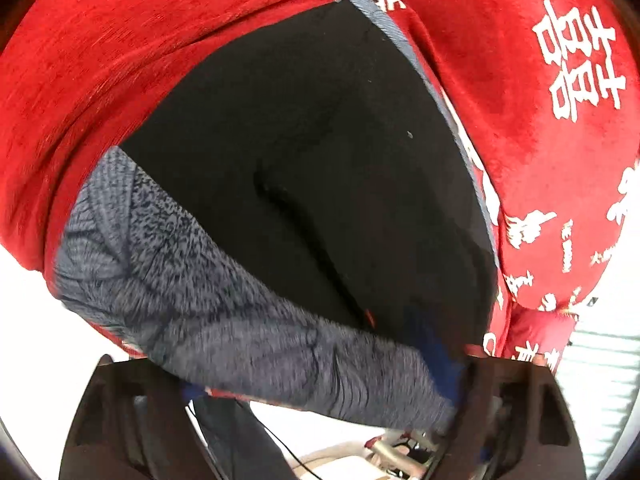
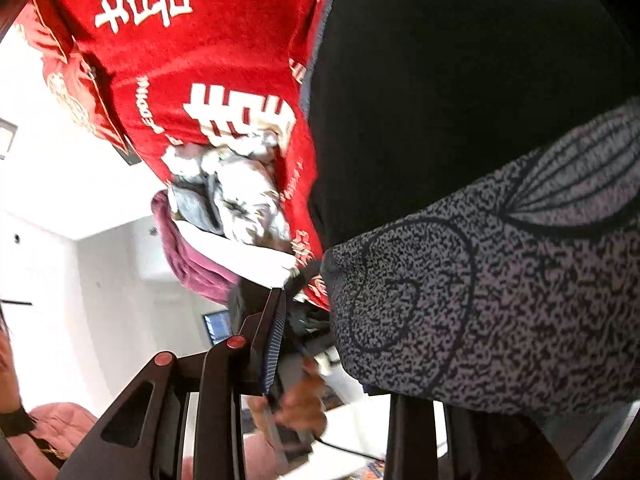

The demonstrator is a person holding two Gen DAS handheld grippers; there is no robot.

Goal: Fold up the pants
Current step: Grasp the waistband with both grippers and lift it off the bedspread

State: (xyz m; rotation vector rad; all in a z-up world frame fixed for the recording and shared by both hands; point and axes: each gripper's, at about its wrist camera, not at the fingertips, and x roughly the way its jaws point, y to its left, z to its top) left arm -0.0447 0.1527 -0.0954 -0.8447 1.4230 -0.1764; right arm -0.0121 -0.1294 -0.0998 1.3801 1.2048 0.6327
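I see a surface covered by a red cloth printed with white characters; what lies beneath the cover I cannot tell. Black pants with a speckled grey lining are spread directly on it. In the right wrist view a crumpled pale bundle also rests on the red cloth, beside the pants.

Left gripper: showing two broad matte black fingers with recessed slots moulded into their faces.
Right gripper: wearing black angular fingers; one is carrying a ribbed blue pad along its inner edge.
Screws: two round red caps are sitting on the right frame's black struts.
Cable: a thin black wire is trailing between the left fingers.
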